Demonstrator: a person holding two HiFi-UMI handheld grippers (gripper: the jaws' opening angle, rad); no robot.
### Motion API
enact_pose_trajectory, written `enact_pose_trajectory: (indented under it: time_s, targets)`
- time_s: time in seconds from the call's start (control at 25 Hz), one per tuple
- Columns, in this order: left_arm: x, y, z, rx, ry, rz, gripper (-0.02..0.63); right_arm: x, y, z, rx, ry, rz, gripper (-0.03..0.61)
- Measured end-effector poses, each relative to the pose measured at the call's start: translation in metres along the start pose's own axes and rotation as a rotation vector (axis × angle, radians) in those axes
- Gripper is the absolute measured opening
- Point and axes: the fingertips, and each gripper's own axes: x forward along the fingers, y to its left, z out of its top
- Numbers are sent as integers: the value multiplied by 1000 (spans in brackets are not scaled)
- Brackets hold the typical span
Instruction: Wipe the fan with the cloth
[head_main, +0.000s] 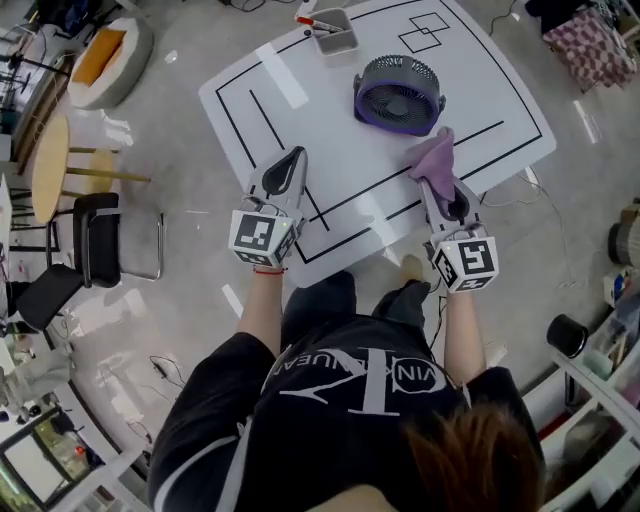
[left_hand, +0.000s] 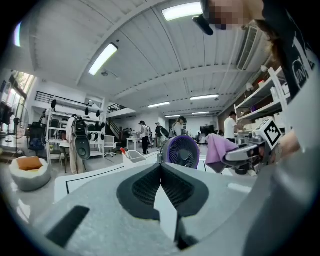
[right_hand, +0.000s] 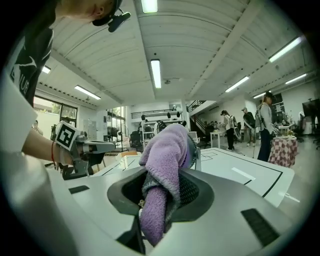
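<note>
Cloth (head_main: 432, 160) pinched in the right gripper (head_main: 440, 195), bunched up and standing proud of the jaws, held just beside the near right edge of the fan (head_main: 398, 95); contact not clear from above. Empty left gripper (head_main: 293, 158) pressed together on nothing, hovering over the table (head_main: 300, 95), left of the fan and nearer than it.

Judged as the approach before the first wipe. To do it well:
- Lead with the soft wad, never the hard jaw tips.
- Sweep across the grille (head_main: 392, 103) and round the outer ring in overlapping passes.
- Press lightly, given a small fan likely to skid on a glossy top.
- Steady the housing from the left with the closed left gripper, set against the ring rather than the grille.
- Keep the pinch firm and the loose tail clear of the slots.

Cloth: lilac, thick and nubbly like microfibre, folded into a soft roll, one end hanging below the jaws.

Fan: round and squat, far of both grippers near the middle of the table, face tilted up toward the near side. Dark grey slotted grille ringed in purple plastic, hard and ribbed, probably good at trapping dust between the bars.

Table: white, smooth and shiny, marked with black lines.

Gripper shells: pale grey and matt, with dark ribbed pads (left_hand: 144, 189).
</note>
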Motion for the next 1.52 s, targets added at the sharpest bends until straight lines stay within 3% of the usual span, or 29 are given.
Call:
enact_pose_trajectory:
  time_s: [0.24, 0.4, 0.48, 0.6, 0.88, 0.92, 1.0, 1.08, 1.28, 1.52]
  targets:
    - [52, 7, -26, 54, 42, -150, 11, 33, 10, 15, -90, -67, -55, 107]
    - [90, 13, -30, 68, 52, -211, 18, 58, 20, 30, -217, -92, -71, 107]
    - [109, 12, -34, 65, 88, -261, 120, 70, 23, 35, -278, -90, -90, 107]
    - [131, 5, -49, 84, 149, -309, 132, 86, 27, 40, -352, -81, -116, 107]
    - [161, -8, -73, 101, 202, -336, 172, 112, 31, 46, -458, -36, -166, 107]
    - [164, -9, -72, 97, 195, -336, 155, 116, 31, 45, -473, -26, -161, 107]
    - [167, -10, -70, 88, 183, -332, 61, 121, 32, 43, -515, -18, -154, 107]
    - [167, -11, -69, 62, 181, -332, 57, 123, 30, 46, -552, -40, -170, 107]
    - [167, -12, -68, 37, 172, -326, 52, 115, 9, 57, -559, -89, -275, 105]
    - [167, -13, -71, 47, 179, -320, 49, 98, -23, 60, -710, -40, -467, 103]
